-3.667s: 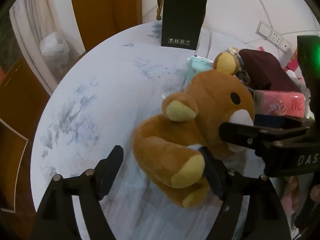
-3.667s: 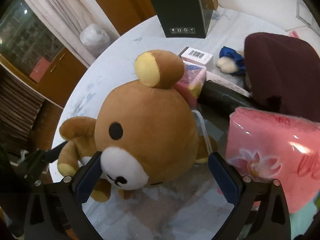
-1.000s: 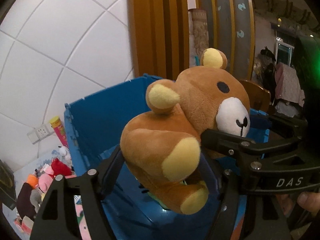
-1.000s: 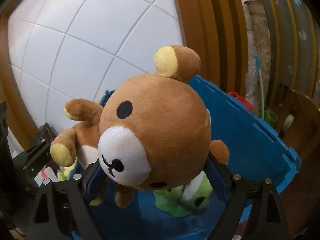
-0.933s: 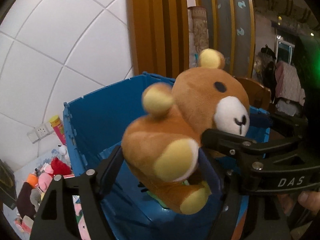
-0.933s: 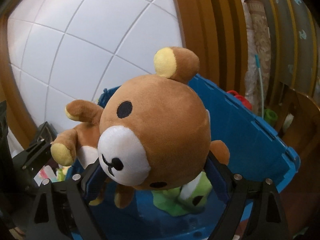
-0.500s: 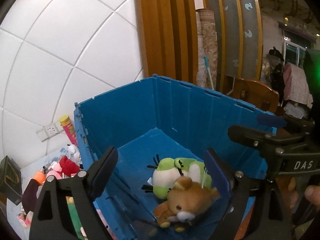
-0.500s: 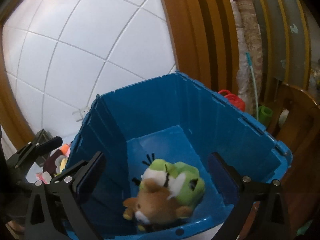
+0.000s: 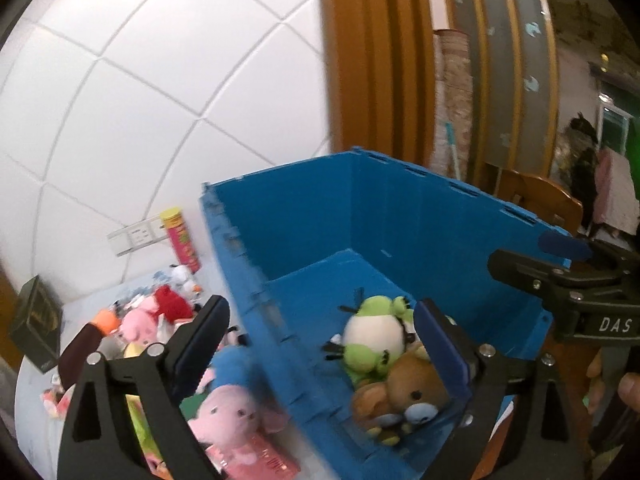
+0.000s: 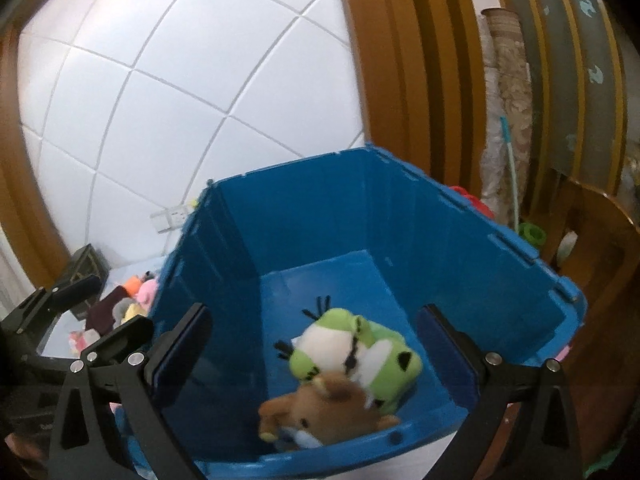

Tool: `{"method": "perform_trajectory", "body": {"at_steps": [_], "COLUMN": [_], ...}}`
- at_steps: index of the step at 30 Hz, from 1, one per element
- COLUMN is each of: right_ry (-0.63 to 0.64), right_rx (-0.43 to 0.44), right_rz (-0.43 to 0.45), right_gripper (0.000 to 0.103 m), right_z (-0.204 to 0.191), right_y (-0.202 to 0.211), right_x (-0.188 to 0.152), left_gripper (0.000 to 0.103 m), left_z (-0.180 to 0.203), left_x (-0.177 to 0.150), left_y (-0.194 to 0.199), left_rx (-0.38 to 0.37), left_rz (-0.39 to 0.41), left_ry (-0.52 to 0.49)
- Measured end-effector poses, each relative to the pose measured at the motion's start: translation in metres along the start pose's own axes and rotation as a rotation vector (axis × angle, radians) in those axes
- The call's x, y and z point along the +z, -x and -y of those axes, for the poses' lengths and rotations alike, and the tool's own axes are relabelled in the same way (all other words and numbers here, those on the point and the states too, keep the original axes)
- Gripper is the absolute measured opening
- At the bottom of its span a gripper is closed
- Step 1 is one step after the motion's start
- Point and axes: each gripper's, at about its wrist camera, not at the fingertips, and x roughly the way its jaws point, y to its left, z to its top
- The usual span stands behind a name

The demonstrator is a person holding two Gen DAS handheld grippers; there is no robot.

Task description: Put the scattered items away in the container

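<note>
Container (image 10: 400, 216), a deep blue bin with its top uncovered, serves as the landmark for this scene; it stands just beside the tabletop (image 9: 36, 396). Two soft toys lie on its floor near the corner closest to the onlooker: a brown bear plush (image 10: 324, 412), tumbled on its side, and a green frog plush (image 10: 352, 352), which touches the bear and lies just behind it, toward the middle of the bin. The rest of the bin floor is bare.

Both tools hover above the near rim of the container. The left tool (image 9: 320, 360) has its fingers spread wide with nothing between them; one finger hangs outside the bin wall, the other over the bin's interior. The right tool (image 10: 316, 360) is likewise spread wide and carries nothing, its fingers framing the two toys below.

Outside the container, on the tabletop along its left wall, much remains. A pink plush (image 9: 236, 412) lies just beside that wall on a pink packet (image 9: 264, 462). Farther from the wall sits a jumble of small toys (image 9: 160, 308), and a pink tube with a yellow cap (image 9: 180, 240) stands upright by the tiled wall. A dark box (image 9: 34, 324) stands well apart from the bin.

Judged from this layout, the task is at an early stage: two items are stowed, and most of the scattered items await collection.
</note>
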Motion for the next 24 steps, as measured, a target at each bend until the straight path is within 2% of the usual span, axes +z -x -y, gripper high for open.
{"method": "perform_trajectory", "body": {"at_steps": [16,24], "right_ry": [0.051,0.111], "right_rx": [0.046,0.106], "right_rz": [0.013,0.002], "right_gripper": [0.103,0.103], "right_z": [-0.133,-0.219], "right_y": [0.011,0.014], "right_x": [-0.047,-0.086], "left_gripper": [0.094,0.094], "left_z": [-0.128,-0.209], "left_x": [-0.077,-0.145], "left_y": [0.07,0.105], "left_rx": [0.136,0.216], "left_rz": [-0.029,-0.088], "left_ry": [0.103,0.191]}}
